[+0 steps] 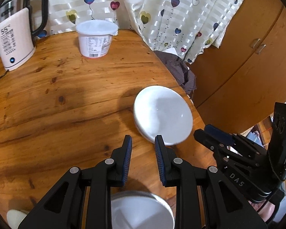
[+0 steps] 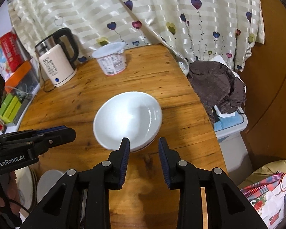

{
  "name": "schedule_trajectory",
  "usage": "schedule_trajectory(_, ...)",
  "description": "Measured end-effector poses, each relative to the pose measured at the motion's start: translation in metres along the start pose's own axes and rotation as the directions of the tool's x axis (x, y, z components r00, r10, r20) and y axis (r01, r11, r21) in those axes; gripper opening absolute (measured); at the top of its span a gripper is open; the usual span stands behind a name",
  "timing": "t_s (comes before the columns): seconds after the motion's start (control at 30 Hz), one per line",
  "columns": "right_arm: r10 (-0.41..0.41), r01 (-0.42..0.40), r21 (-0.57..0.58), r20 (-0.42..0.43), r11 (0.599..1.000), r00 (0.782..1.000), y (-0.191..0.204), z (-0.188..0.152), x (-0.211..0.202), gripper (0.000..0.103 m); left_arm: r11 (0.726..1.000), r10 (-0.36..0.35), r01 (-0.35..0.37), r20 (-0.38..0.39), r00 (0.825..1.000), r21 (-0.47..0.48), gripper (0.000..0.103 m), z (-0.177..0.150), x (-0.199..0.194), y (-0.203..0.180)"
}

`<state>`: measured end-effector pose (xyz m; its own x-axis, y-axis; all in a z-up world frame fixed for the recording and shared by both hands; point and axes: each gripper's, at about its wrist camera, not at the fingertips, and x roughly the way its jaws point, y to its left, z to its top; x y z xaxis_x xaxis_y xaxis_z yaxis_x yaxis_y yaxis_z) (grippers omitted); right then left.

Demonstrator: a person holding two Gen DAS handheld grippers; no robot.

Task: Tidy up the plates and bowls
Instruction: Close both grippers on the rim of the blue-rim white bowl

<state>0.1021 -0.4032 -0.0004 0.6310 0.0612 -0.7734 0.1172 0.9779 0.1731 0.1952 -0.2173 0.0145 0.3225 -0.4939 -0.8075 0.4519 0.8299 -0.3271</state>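
Plates and bowls: white stack (image 2: pixel 127 118) of shallow dishes, at least two nested, sits near the table's right edge, toward its near side; nothing grips it.
table: round wooden top (image 1: pixel 57 99), curtain behind the far edge, cloth-covered bin just off the right edge.
kettle: cream body, black handle (image 1: pixel 15 38), far-left edge, well apart from the stack.
tub: white lidded container (image 1: pixel 95 38) at the far edge, beside the kettle, upright.
near-edge dishes: a white bowl with a metal-looking rim (image 1: pixel 141 210) shows under the left tool at the near edge; more pale dishes (image 2: pixel 47 183) at the near-left edge in the right view, count unclear.
right gripper: (image 2: pixel 144 143) fingers apart, nothing between them, tips just short of the stack's near rim, one pad overlapping it in view; contact cannot be told.
left gripper: (image 1: pixel 143 141) fingers apart, empty, tips over bare wood just left of the stack's near rim.
step: looks like approach, both tools closing in on the stack; no dish lifted.
next move: probably one pad over and one under the near rim, then close; rim is thin and glossy, slip likely if the bite is shallow, and the top dish may come away alone.
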Motion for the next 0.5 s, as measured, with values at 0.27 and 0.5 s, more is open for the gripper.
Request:
schedule_trajectory(0.27, 0.010, -0.009, 0.037, -0.025, 0.999, 1.000, -0.011, 0.008, 0.020, 0.031, 0.999, -0.018, 0.018, -0.028, 0.999, -0.029, 0.026, 0.017, 0.023, 0.002)
schedule_trajectory(0.5, 0.024, -0.021, 0.057, -0.042, 0.998, 0.999, -0.016, 0.010, 0.032, 0.031, 0.998, -0.021, 0.019, -0.043, 0.999, -0.058, 0.026, 0.021, 0.040, 0.007)
